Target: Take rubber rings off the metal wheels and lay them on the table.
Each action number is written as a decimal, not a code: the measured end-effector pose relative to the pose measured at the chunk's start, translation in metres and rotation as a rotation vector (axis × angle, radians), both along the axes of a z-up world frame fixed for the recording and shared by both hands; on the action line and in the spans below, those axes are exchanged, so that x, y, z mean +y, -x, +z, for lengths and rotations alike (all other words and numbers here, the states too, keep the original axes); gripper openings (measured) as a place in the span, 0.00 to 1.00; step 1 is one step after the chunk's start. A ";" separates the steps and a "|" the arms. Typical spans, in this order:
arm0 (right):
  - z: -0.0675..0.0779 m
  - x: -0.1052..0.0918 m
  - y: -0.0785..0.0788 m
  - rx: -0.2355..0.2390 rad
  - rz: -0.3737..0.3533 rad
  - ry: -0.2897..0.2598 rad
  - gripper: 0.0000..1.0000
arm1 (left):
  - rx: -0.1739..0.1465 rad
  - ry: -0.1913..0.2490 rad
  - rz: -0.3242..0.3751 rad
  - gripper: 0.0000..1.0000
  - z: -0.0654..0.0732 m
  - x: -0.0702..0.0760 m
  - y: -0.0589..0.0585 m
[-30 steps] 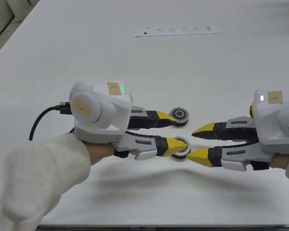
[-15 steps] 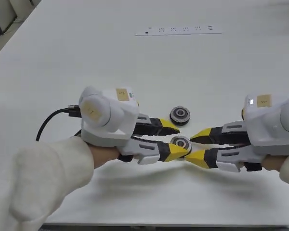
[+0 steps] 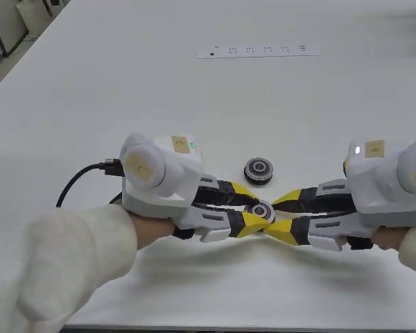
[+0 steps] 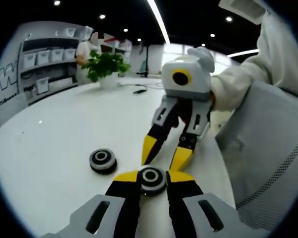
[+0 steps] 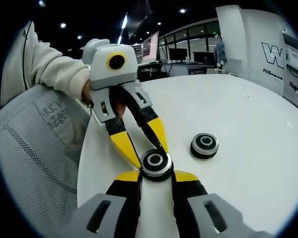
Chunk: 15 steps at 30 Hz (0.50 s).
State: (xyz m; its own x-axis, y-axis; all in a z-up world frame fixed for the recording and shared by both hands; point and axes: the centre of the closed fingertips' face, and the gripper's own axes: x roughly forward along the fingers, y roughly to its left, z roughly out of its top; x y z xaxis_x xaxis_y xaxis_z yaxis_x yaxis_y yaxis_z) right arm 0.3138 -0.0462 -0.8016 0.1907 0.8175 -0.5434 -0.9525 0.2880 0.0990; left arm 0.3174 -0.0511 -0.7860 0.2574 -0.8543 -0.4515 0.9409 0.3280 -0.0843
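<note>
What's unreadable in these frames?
Head view: the near wheel, lower part, covered by the tips of the left gripper and right gripper.
Right gripper view: whether the right gripper clamps the near wheel or just touches it; the wheel covers the contact.
Head view: power strip markings, too small.
Every view: far wheel markings, too small.

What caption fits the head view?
Left gripper and right gripper meet at a black-ringed metal wheel over the white table; a second such wheel behind.
</note>
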 end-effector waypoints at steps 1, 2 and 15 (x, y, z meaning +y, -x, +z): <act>0.000 0.000 0.000 -0.001 0.001 0.003 0.20 | -0.006 -0.002 -0.004 0.21 0.000 0.000 0.000; 0.000 0.000 0.000 -0.003 0.003 0.005 0.20 | -0.020 -0.007 -0.007 0.19 -0.001 0.000 -0.001; 0.000 0.001 0.000 -0.038 0.018 0.027 0.19 | -0.081 0.014 -0.027 0.15 -0.002 0.002 -0.003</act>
